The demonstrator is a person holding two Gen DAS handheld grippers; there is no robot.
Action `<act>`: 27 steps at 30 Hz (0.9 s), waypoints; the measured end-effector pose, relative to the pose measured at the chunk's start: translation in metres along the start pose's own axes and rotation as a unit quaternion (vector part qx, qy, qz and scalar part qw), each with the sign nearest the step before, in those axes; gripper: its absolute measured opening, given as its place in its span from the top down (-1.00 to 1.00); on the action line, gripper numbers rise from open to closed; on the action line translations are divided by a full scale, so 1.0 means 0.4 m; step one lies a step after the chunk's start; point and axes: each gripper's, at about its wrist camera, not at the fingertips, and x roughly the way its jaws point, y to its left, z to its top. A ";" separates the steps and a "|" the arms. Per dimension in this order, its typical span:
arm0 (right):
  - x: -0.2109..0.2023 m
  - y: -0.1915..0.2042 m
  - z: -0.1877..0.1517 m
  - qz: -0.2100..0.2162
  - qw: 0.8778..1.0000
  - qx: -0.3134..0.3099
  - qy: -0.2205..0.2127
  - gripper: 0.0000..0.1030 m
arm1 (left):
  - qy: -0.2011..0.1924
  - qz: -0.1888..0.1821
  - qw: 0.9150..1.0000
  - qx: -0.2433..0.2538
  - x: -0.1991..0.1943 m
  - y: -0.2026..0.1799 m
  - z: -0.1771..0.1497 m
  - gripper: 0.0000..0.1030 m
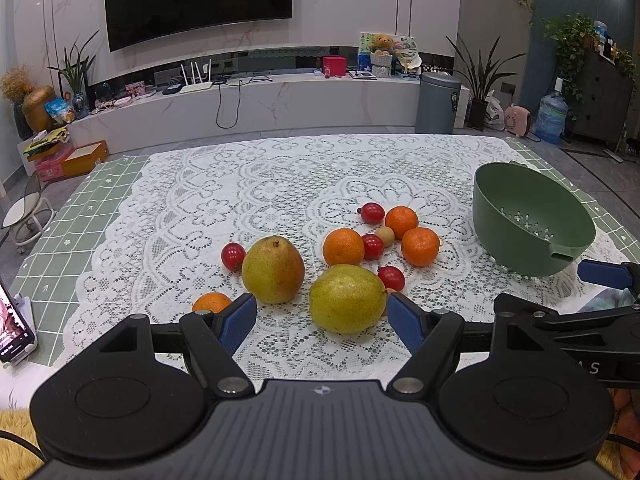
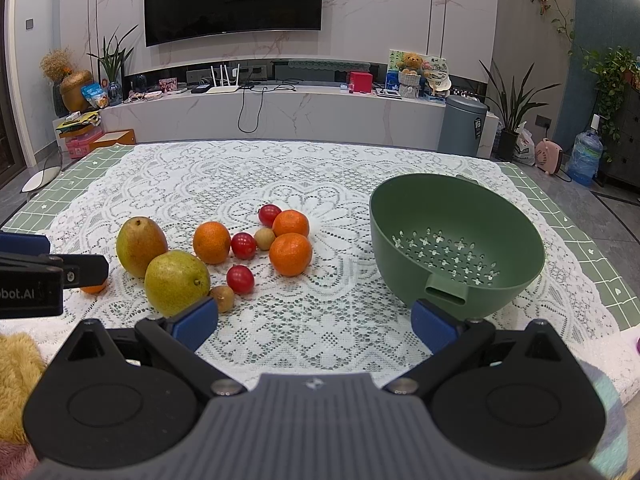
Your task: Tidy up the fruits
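Observation:
Two yellow-green pears (image 1: 347,298) (image 1: 273,269), several mandarins (image 1: 343,246), several red cherry tomatoes (image 1: 372,246) and small brown fruits (image 2: 222,298) lie loose on the lace cloth. A green colander bowl (image 2: 456,240) stands empty to their right. My left gripper (image 1: 322,322) is open just in front of the near pear, its blue pads (image 1: 240,322) apart from the fruit. My right gripper (image 2: 316,324) is open too, over bare cloth between the fruit and the bowl, its right pad near the bowl's handle slot.
The table (image 1: 100,216) carries a green checked cloth under white lace. A phone on a stand (image 1: 12,328) sits at the left edge. Beyond the far edge are a TV bench (image 1: 256,100), a grey bin (image 1: 438,102) and potted plants.

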 end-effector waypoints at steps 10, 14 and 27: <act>0.001 -0.005 -0.003 0.000 1.000 -0.001 0.001 -0.92 | 0.000 -0.001 1.000 0.001 0.000 0.008 -0.003 -0.69; 0.009 -0.007 -0.011 -0.004 1.000 -0.003 0.005 -0.92 | 0.000 -0.006 1.000 0.002 -0.005 0.012 -0.003 -0.69; 0.066 0.013 0.019 0.022 0.999 0.015 0.044 -0.92 | 0.004 -0.025 1.000 0.016 0.053 0.051 0.036 -0.55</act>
